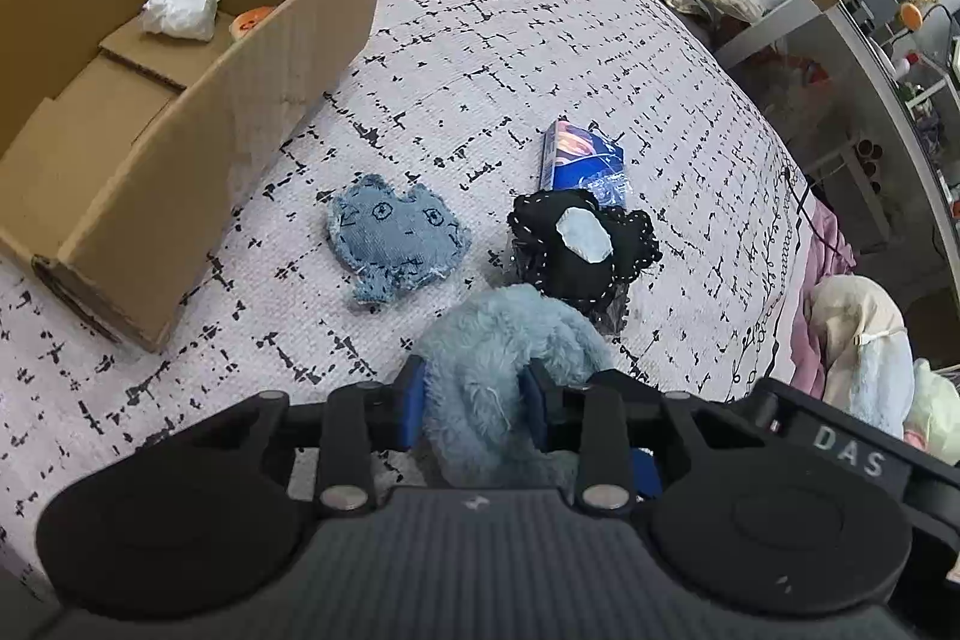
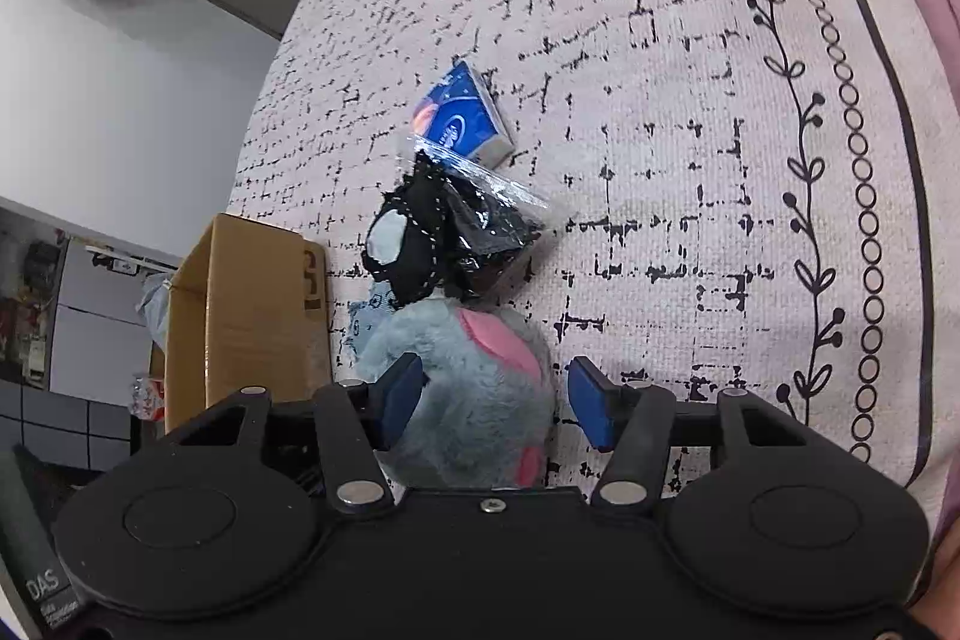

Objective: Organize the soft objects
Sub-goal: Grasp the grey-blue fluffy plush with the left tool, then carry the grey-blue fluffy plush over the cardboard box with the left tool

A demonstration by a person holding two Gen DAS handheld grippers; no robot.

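Over on the left, the box (image 1: 180,58) sits open on the bed (image 1: 540,40), and inside it lie a white wad (image 1: 180,7) and, just beside it against the near wall, a small orange thing (image 1: 249,22). Move right across the patterned cover and there is the denim toy (image 1: 396,238), flat on the bed, apart from the box. Next along, the black toy (image 1: 585,244) with its white stitching and pale patch rests on a clear bag (image 2: 504,202), and behind it, touching the bag's far end, lies a blue pack (image 1: 585,163).

Now the action: the plush (image 1: 510,358), pale blue and fluffy, lies in front of the black toy, up against it. The left gripper (image 1: 474,409) has its jaws closed on a fold of that plush, blue pads pressed into the fur on both sides. From the right wrist view the plush (image 2: 474,388) shows a pink patch, and the right gripper (image 2: 495,403) straddles it with jaws spread wide: the left pad touches the fur, the right pad stands clear of it over the cover. In that view the box (image 2: 252,316) stands just to the left of the plush.

Far right, off the bed's edge, a heap of pale cloth (image 1: 858,340) lies piled.
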